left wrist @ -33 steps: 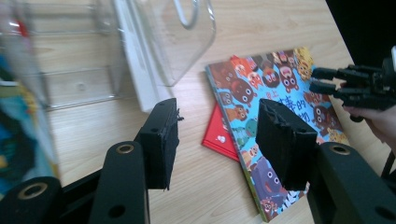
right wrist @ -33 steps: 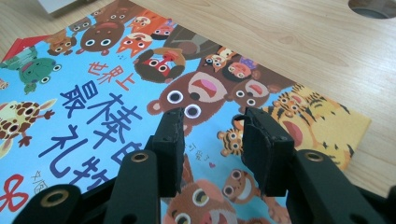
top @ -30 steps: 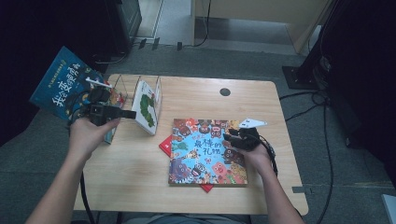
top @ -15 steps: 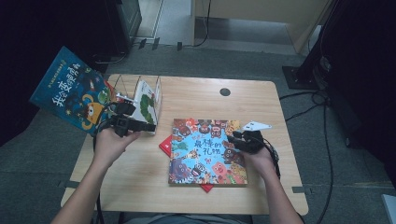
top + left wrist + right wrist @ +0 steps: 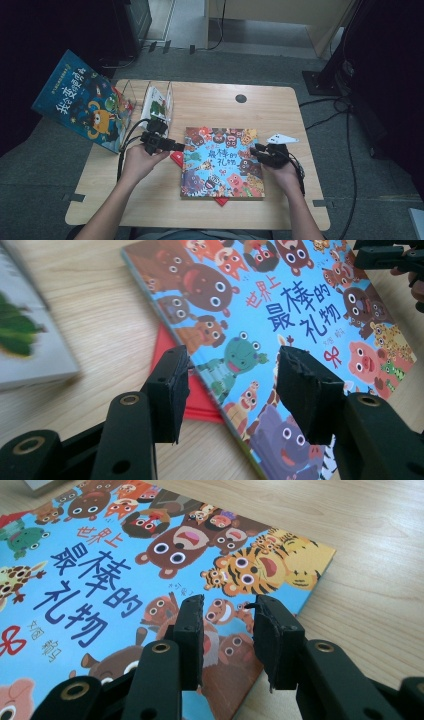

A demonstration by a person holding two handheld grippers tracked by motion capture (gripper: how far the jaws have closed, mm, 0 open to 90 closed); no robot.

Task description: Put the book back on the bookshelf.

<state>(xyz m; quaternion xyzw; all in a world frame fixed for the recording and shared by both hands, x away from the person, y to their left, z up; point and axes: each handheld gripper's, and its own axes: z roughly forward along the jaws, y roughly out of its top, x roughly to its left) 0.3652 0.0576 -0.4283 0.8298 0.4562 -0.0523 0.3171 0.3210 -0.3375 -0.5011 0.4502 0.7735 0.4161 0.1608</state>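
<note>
animal picture book (image 5: 222,162) lies flat on the wooden table (image 5: 210,102), cover up, a little right of the middle, with a red book (image 5: 176,158) under it that peeks out at the left edge and at the bottom edge. that makes two books in the flat stack. two more books are off to the left: a blue one (image 5: 84,101) with a monster on its cover leans tilted past the table's left edge, and a white one (image 5: 156,104) with green on its cover stands in a clear rack (image 5: 134,92) near the back left corner. four books in all, as far as can be counted.

two grippers are in play, one in each hand. the left gripper (image 5: 232,382) sits at the picture book's left edge, its jaws spread wide with the book's edge and the red book showing between them; nothing is pinched. in the high view the left gripper (image 5: 175,146) is just beside that edge. the right gripper (image 5: 227,630) hovers at the picture book's right edge, jaws parted by a narrower gap, holding nothing. in the high view the right gripper (image 5: 256,150) reaches over the right edge of the cover. one dark round hole (image 5: 241,98) sits in the table toward the back.
</note>
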